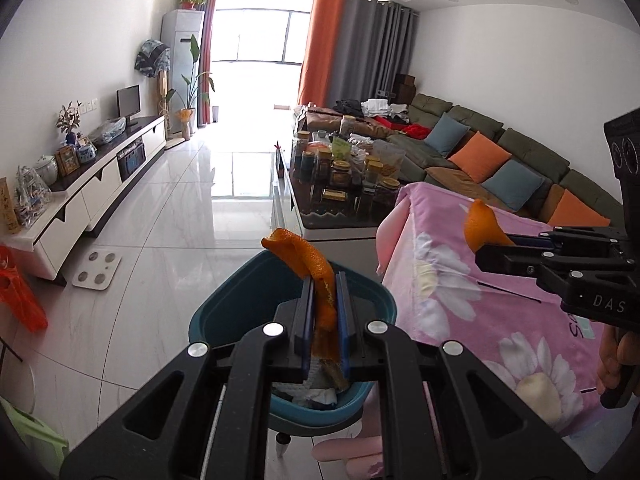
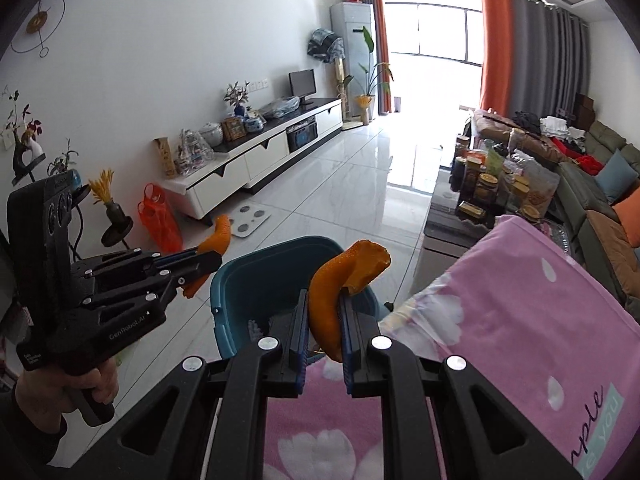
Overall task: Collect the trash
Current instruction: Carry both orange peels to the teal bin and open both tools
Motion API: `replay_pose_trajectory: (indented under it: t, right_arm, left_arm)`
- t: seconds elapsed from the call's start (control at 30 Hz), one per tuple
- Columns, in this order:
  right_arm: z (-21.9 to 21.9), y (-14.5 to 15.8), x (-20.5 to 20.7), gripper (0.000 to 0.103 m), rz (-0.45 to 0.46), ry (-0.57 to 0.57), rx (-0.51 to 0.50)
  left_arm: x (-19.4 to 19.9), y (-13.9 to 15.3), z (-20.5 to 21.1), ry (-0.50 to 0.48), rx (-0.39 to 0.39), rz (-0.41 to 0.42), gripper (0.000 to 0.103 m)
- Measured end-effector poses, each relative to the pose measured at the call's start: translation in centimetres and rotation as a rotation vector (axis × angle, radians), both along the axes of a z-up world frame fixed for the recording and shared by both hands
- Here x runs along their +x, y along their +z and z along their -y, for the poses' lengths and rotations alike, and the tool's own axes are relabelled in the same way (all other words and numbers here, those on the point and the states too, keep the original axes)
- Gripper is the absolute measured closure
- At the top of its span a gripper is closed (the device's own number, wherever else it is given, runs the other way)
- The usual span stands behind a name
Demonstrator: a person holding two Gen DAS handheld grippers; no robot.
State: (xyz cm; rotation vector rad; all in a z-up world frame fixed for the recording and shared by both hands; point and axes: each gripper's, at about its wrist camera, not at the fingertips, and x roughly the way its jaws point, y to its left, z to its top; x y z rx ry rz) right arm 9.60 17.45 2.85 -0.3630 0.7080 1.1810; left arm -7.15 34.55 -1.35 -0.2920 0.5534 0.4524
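My left gripper (image 1: 325, 280) is shut on a long strip of orange peel (image 1: 308, 258) and holds it over the teal trash bin (image 1: 224, 312), which has paper scraps inside. My right gripper (image 2: 325, 300) is shut on another curled piece of orange peel (image 2: 344, 276), above the edge of the pink flowered cloth (image 2: 520, 300), just beside the teal bin (image 2: 256, 280). The right gripper also shows in the left wrist view (image 1: 492, 246) with its peel (image 1: 480, 224). The left gripper shows in the right wrist view (image 2: 208, 260) with its peel (image 2: 218, 236).
A pink flowered cloth (image 1: 460, 280) covers the surface at the right. A dark coffee table (image 1: 320, 200) crowded with jars stands beyond it, with a green sofa (image 1: 520, 160) behind. A white TV cabinet (image 1: 100, 184), a floor scale (image 1: 97, 270) and an orange bag (image 1: 20, 296) are at the left.
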Motion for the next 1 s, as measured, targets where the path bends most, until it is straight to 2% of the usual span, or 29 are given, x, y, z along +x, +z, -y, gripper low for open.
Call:
replay_pose_trajectory:
  t: [0.3, 0.5, 0.6, 0.63, 0.67, 0.7, 0.87, 0.97, 1.0]
  right_arm:
    - [-6.5, -4.5, 0.6, 0.091, -0.073, 0.083, -0.152]
    - [-8.2, -6.7, 0.7, 0.090, -0.091, 0.095, -0.231]
    - [-9.0, -7.6, 0.5, 0.085, -0.101, 0.102, -0.267]
    - [-9.2, -7.8, 0.5, 0.080, -0.097, 0.099, -0.271]
    - [-9.5, -7.9, 0.7, 0.066, -0.101, 0.097, -0.273]
    - [-9.5, -7.9, 0.7, 0.061, -0.105, 0.098, -0.270]
    - [-8.8, -7.3, 1.1, 0.061, -0.115, 0.088, -0.237]
    - [-8.0, -6.5, 1.5, 0.060, -0.126, 0.072, -0.200]
    - [-7.5, -6.1, 1.5, 0.060, -0.125, 0.063, -0.182]
  left_arm:
    - [3.7, -6.0, -3.0, 0.018, -0.131, -0.080, 0.093]
    - [6.3, -8.5, -3.8, 0.017, -0.145, -0.133, 0.092]
    - [7.5, -9.7, -4.0, 0.017, -0.161, -0.154, 0.091]
    - [7.8, -10.1, -4.1, 0.015, -0.167, -0.162, 0.088]
    - [8.3, -10.3, -4.2, 0.010, -0.175, -0.170, 0.082]
    - [8.6, -10.5, -4.2, 0.013, -0.173, -0.174, 0.077]
    - [9.1, -10.9, -4.2, 0.018, -0.171, -0.169, 0.058]
    - [9.1, -10.1, -3.9, 0.028, -0.152, -0.154, 0.046]
    - [8.8, -9.6, -3.7, 0.027, -0.145, -0.145, 0.046]
